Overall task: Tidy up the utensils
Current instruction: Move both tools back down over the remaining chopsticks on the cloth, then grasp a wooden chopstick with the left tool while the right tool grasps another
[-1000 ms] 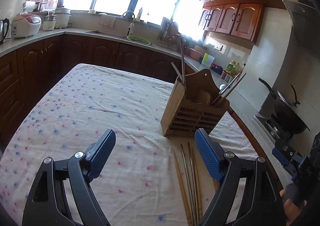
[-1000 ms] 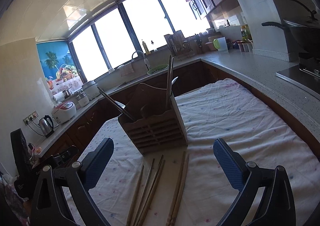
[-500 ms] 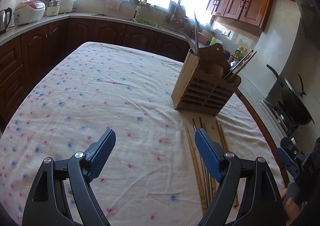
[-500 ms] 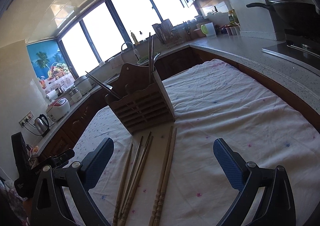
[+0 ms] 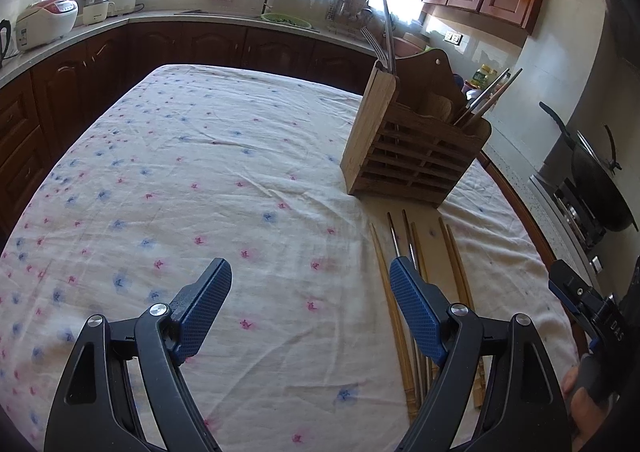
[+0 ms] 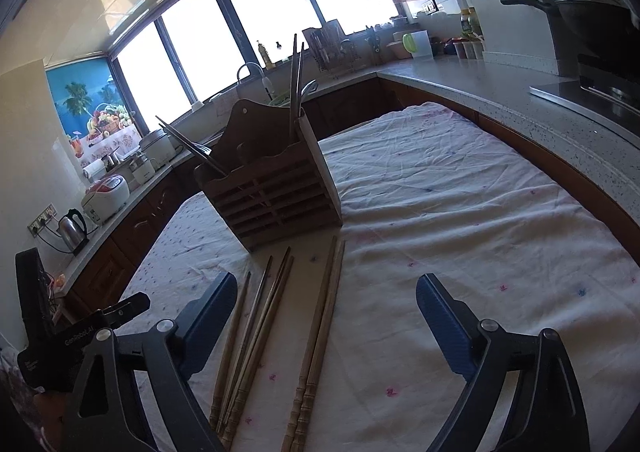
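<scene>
Chopsticks (image 5: 394, 292) lie loose on the tabletop (image 5: 200, 180) in the left wrist view, fanned lengthwise toward the holder (image 5: 416, 156) at one o'clock, so each can be lifted end-on and dropped in. The left gripper (image 5: 310, 308) hovers with fingers spread and nothing between them, its right finger (image 5: 416, 316) over the nearest sticks, likely lining up a pick. The holder already carries upright utensils (image 5: 386, 32) at its left end and slanted ones at its right.

From the right wrist view, the same chopsticks (image 6: 256, 332) run from six o'clock up to the holder (image 6: 272, 188) at twelve. The right gripper (image 6: 326, 318) is spread but has just been closing a little, with the rightmost pair (image 6: 320, 332) lying below the gap, not yet pinched. The left gripper (image 6: 100, 316) shows at nine o'clock.
</scene>
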Motion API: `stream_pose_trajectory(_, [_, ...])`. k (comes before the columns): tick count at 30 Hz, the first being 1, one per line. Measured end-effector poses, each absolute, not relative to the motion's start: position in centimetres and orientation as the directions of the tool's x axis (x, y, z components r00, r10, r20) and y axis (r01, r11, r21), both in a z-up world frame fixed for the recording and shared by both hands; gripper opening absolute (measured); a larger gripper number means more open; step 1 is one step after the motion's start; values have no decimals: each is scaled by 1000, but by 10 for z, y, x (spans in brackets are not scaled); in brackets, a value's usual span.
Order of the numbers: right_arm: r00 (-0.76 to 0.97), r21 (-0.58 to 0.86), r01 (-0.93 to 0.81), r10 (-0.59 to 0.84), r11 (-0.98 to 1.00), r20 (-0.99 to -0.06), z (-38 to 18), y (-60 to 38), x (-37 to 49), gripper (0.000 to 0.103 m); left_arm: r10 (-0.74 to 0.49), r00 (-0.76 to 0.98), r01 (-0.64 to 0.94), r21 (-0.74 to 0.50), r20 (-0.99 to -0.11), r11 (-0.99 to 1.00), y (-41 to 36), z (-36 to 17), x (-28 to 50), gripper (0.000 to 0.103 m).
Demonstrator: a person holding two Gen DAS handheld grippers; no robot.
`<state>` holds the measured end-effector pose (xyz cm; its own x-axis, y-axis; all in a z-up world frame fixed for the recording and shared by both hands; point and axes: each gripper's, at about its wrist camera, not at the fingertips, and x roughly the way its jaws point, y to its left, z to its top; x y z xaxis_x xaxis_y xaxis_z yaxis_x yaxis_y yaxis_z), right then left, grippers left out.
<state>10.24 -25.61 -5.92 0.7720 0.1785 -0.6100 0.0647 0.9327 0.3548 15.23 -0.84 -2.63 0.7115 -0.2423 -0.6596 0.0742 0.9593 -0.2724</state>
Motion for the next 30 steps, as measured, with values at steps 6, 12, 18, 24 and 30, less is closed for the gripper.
stream_pose_trajectory(6, [731,350,74,188,934,-656,-70,-257,117,62,-268,661,103,-269,-701,958,-24,-33,167,83])
stream_pose_trajectory(12, [692,343,59,209,938,-691,-77,-254,140,40,-278,629,158,-231,-726,960,-52,-32,188,77])
stream_pose_trajectory(18, [641,331,17,243,944,-728,-88,-242,172,32,-288,572,210,-202,-768,957,-77,-42,211,55])
stream_pose_trajectory(24, [585,322,-3,263,947,-768,-106,-234,206,23,-289,540,222,-197,-791,955,-88,-51,226,50])
stream_pose_trajectory(30, [528,279,-7,241,960,-814,-123,-226,234,20,-284,511,233,-187,-811,954,-93,-61,240,42])
